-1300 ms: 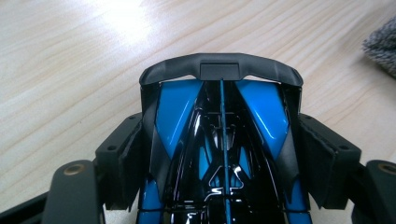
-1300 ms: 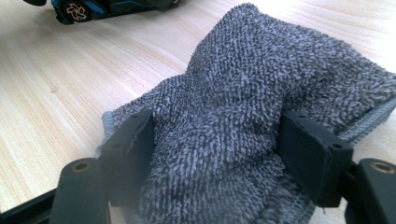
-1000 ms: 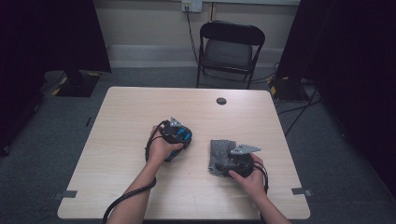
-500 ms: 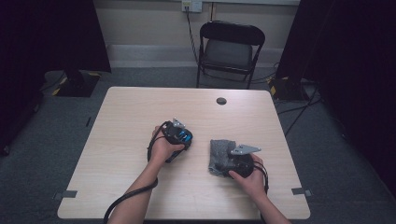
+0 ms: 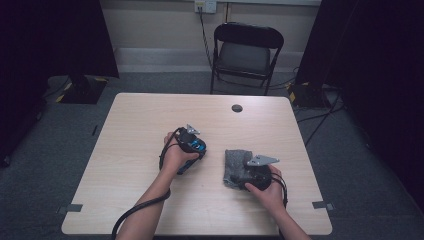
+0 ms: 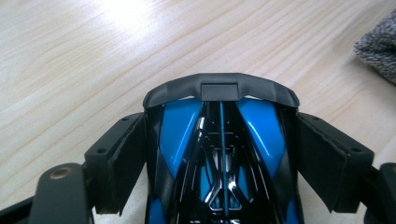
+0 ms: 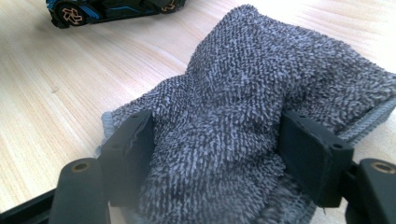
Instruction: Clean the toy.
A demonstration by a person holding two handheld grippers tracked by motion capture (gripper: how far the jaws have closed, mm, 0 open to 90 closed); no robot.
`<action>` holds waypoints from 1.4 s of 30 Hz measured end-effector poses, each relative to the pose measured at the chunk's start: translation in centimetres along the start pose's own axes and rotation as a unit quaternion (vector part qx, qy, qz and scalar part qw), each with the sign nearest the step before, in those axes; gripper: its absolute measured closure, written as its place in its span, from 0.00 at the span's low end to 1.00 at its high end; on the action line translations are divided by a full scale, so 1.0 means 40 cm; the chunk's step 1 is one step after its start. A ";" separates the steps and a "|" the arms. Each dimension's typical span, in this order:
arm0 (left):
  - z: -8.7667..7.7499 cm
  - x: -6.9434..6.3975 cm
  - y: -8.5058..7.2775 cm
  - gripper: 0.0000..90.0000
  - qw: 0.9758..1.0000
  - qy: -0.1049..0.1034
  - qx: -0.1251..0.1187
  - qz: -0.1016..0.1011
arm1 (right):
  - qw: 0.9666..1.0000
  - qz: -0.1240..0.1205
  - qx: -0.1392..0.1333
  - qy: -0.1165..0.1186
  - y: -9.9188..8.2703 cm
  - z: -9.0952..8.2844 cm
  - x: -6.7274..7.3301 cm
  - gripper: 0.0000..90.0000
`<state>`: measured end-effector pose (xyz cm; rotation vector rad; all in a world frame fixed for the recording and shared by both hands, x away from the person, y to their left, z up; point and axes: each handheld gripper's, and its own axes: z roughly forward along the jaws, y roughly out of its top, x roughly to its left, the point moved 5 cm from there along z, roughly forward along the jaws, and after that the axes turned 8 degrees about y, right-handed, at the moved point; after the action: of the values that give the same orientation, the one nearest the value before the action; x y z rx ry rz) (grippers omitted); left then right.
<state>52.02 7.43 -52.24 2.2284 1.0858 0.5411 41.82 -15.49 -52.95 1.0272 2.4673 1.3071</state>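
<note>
1. The left hand-held gripper point(image 6: 219, 154) straddles a blue and black toy car point(image 6: 219, 140) on the worktop point(image 5: 140, 130); its jaws have just been opening, and a narrow gap shows at each pad.
2. The car's rear is cut off at the frame's bottom.
3. The right hand-held gripper point(image 7: 224, 154) clamps a bunched grey towel point(image 7: 261, 84), which hides the worktop beneath it.
4. From above, the hands cover both sets of jaws.

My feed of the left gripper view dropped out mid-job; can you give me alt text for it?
A blue and black toy car sits between the left gripper's two black jaws, which have just been opening, nose pointing away over the light wooden table. A corner of a grey towel lies at the upper right.
</note>
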 end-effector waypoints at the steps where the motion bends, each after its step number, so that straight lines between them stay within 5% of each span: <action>1: 0.004 -0.001 -0.001 0.22 1.000 -0.001 0.000 -0.002 | 1.000 0.000 0.000 0.000 0.000 0.000 0.000 0.31; 11: 0.022 -0.011 0.005 0.27 1.000 0.011 -0.001 -0.015 | 1.000 -0.002 -0.001 0.000 0.000 0.001 0.000 0.30; 20: 0.017 -0.010 0.007 0.28 1.000 0.011 0.013 -0.004 | 1.000 -0.003 -0.002 0.001 0.000 0.001 0.000 0.30; 31: -0.033 -0.004 0.020 0.28 0.999 -0.014 -0.027 -0.020 | 1.000 -0.009 0.002 -0.005 0.001 0.004 0.002 0.30; 42: -0.094 -0.004 0.030 0.28 0.996 -0.045 -0.068 -0.042 | 1.000 -0.013 0.006 -0.011 0.006 -0.001 0.004 0.30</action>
<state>50.40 7.97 -48.68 2.0599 1.0581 0.4616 41.82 -15.32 -52.73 1.0017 2.4674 1.2690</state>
